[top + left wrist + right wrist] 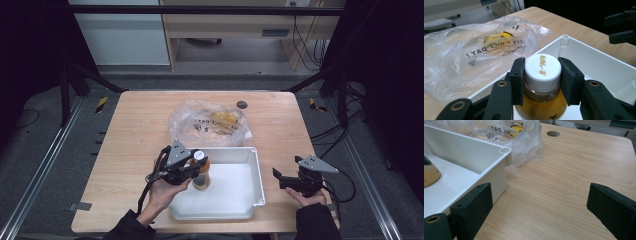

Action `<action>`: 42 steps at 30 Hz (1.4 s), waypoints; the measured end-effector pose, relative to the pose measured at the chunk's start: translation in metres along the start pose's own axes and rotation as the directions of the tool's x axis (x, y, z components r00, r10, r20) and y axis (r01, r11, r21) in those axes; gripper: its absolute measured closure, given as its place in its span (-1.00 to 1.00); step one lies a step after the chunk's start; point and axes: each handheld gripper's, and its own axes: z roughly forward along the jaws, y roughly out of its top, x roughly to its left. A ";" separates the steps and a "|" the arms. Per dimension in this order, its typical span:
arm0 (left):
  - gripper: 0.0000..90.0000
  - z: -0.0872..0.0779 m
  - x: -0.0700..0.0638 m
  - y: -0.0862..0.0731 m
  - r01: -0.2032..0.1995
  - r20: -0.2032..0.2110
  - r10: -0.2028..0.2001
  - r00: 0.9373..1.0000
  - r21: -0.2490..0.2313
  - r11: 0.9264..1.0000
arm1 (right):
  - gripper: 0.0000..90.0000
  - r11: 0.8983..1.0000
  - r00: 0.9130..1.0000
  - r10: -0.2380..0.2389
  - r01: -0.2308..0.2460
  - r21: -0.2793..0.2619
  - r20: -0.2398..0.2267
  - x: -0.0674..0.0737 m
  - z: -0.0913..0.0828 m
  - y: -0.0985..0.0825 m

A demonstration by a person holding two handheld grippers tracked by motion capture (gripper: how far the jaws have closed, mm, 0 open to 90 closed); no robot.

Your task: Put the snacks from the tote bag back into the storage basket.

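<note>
A bottle of amber drink point(202, 178) with a white cap point(543, 68) stands upright in the left part of a white plastic tray point(235, 210). My left gripper point(198, 162) is shut on the bottle just under the cap, its two black pads point(518, 78) pressing on the neck from either side. In the right gripper view the bottle's base point(429, 173) shows at the far left inside the tray point(499, 173). My right gripper point(277, 179) hovers open over bare wood to the right of the tray, nothing between its fingers.
A crumpled clear plastic bag point(210, 122) with printed text and something yellow inside lies just behind the tray. A small dark round cap point(242, 104) sits in the tabletop near the far edge. Bare wood lies to the right of the tray.
</note>
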 end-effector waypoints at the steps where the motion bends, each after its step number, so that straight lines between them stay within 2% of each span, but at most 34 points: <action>1: 0.31 0.000 0.000 0.000 0.002 -0.001 -0.002 1.000 0.000 1.000 | -0.85 1.000 1.000 0.002 -0.002 0.001 0.000 0.000 0.000 0.000; 8: 0.30 -0.001 0.002 -0.006 0.002 0.007 -0.002 1.000 -0.032 0.999 | -0.85 1.000 1.000 0.003 -0.003 0.006 0.003 0.000 0.000 -0.001; 17: 0.28 0.001 0.002 -0.008 -0.004 0.005 0.004 1.000 -0.049 0.999 | -0.85 1.000 1.000 -0.002 0.002 0.011 0.002 0.002 0.002 -0.002; 20: 0.18 0.001 0.001 -0.008 -0.001 0.016 0.002 1.000 -0.053 0.999 | -0.85 1.000 1.000 -0.005 0.005 0.011 0.000 0.002 0.002 -0.002; 21: 0.09 0.001 0.001 -0.008 -0.009 0.020 0.010 1.000 -0.058 0.998 | -0.85 1.000 1.000 -0.007 0.007 0.012 0.001 0.002 0.002 -0.002; 24: 0.01 0.000 -0.001 -0.007 -0.021 0.032 0.023 0.999 -0.063 0.998 | -0.85 1.000 1.000 -0.007 0.007 0.010 0.002 0.002 0.001 -0.002; 29: -0.19 -0.008 0.001 -0.005 -0.012 0.044 0.016 0.999 -0.080 0.997 | -0.85 1.000 1.000 -0.003 0.003 0.014 0.003 0.002 0.000 -0.003; 36: -0.32 -0.020 0.005 -0.006 -0.020 0.060 0.025 0.998 -0.078 0.997 | -0.85 1.000 1.000 0.001 -0.001 0.011 0.007 0.001 -0.001 -0.004; 40: -0.34 -0.029 0.011 -0.011 -0.028 0.048 0.032 0.998 -0.071 0.997 | -0.85 1.000 1.000 0.003 -0.003 0.010 0.010 0.001 -0.001 -0.004; 42: -0.36 -0.034 0.016 -0.014 -0.019 0.042 0.022 0.999 -0.072 0.997 | -0.85 1.000 1.000 0.001 -0.001 0.007 0.014 0.001 -0.002 -0.004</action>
